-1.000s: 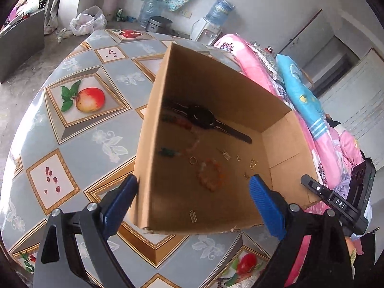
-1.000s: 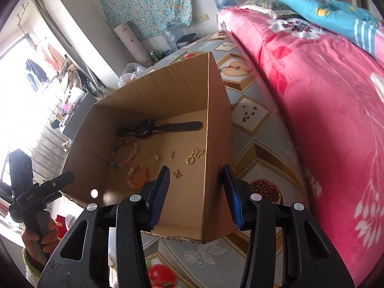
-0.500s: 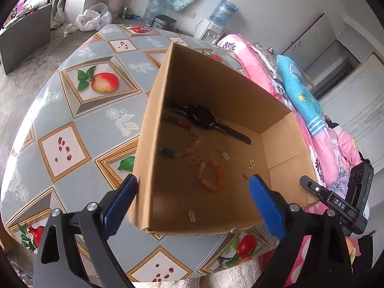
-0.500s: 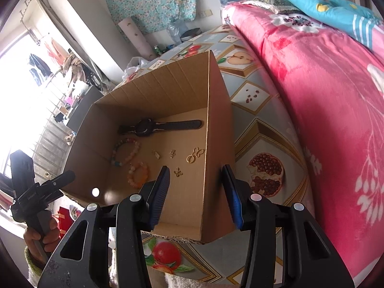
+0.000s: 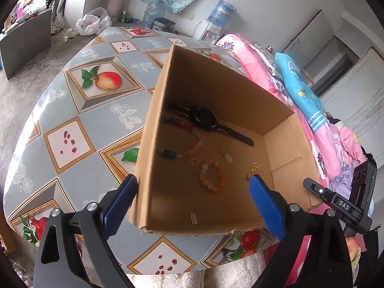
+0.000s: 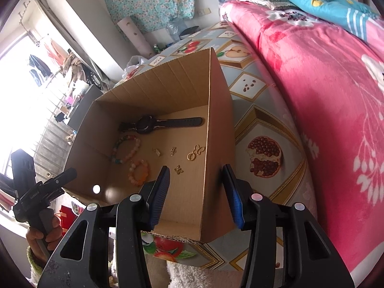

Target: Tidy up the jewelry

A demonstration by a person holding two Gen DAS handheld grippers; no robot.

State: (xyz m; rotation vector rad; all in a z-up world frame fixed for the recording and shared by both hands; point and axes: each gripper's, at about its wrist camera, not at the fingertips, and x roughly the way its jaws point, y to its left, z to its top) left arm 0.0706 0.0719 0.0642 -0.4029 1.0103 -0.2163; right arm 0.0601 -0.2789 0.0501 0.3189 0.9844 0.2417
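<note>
Left wrist view: left gripper (image 5: 193, 193) is hovering over the near edge of the cardboard box (image 5: 216, 88), fingers wide apart, nothing between the pads. One blue pad is sitting just outside the box's left wall, the other is hanging over the interior near the right wall. The box is sitting at the near edge of the table (image 5: 79, 124) (fruit-pattern cloth), near wall overhanging that edge slightly. Lying on the box floor: black watch (image 5: 206, 122) along the far wall, multicolour bead bracelet (image 5: 184, 141) beside the left wall, orange bead bracelet (image 5: 212, 176) mid-floor, gold ring (image 5: 194, 162) between the two bracelets, small gold charms (image 5: 254, 165) toward the right wall, one silver charm (image 5: 194, 218) alone near the near wall. Pink bedding (image 5: 259, 69) is lying past the table's far right edge.

Right wrist view: right gripper (image 6: 196, 192) is straddling the box's right wall at the near right corner, one pad inside, one outside. Fingers are part open; neither pad is visibly pressing the cardboard (a gap is showing on both sides). The watch (image 6: 156, 123) is lying along the far wall, both bracelets (image 6: 134, 158) toward the left, gold charms (image 6: 195, 152) close to the right wall. A person's hand (image 6: 42, 228) is gripping the other gripper's handle at lower left.
</note>
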